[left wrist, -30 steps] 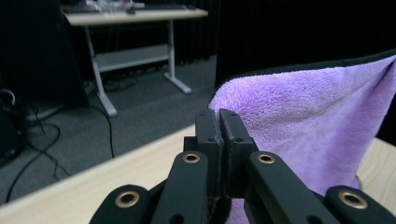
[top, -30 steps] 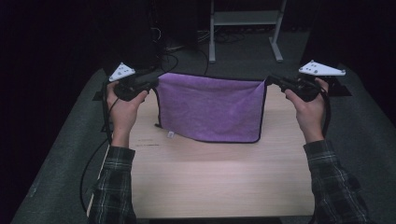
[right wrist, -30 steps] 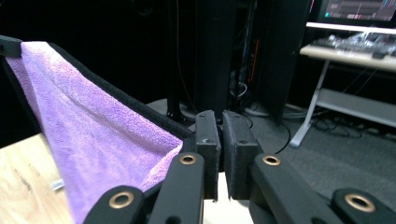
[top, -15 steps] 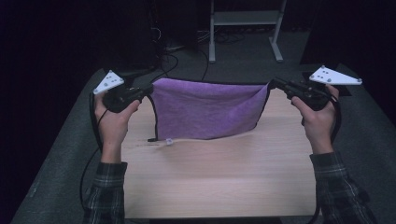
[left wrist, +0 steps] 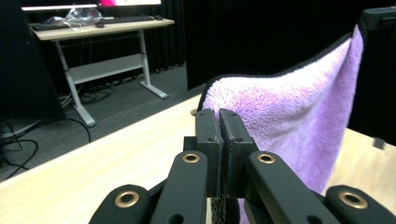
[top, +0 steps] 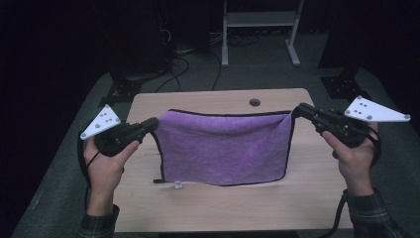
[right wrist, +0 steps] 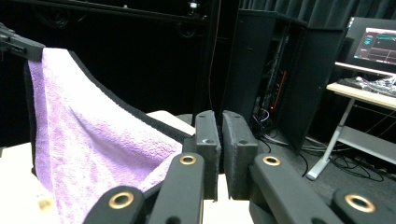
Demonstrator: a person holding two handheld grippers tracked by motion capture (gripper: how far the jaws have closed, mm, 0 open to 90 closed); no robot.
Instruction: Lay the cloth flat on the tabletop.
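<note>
A purple towel (top: 225,146) with a dark hem hangs spread between both grippers above the wooden table (top: 208,208). My left gripper (top: 154,122) is shut on the towel's top left corner. My right gripper (top: 298,109) is shut on the top right corner. The towel's lower edge rests on the table, with a small white tag (top: 178,185) at its lower left. In the left gripper view the jaws pinch the towel (left wrist: 289,112) at its corner. In the right gripper view the towel (right wrist: 88,135) stretches off to the left from the closed jaws.
A round cable hole (top: 254,102) sits near the table's far edge. Beyond the table stand a white desk frame (top: 260,29) and floor cables (top: 183,54). Dark floor surrounds the table.
Both hands have drawn back toward the near side of the table, carrying the towel with them. More of the table's far end now shows, and the towel hangs stretched wider.
</note>
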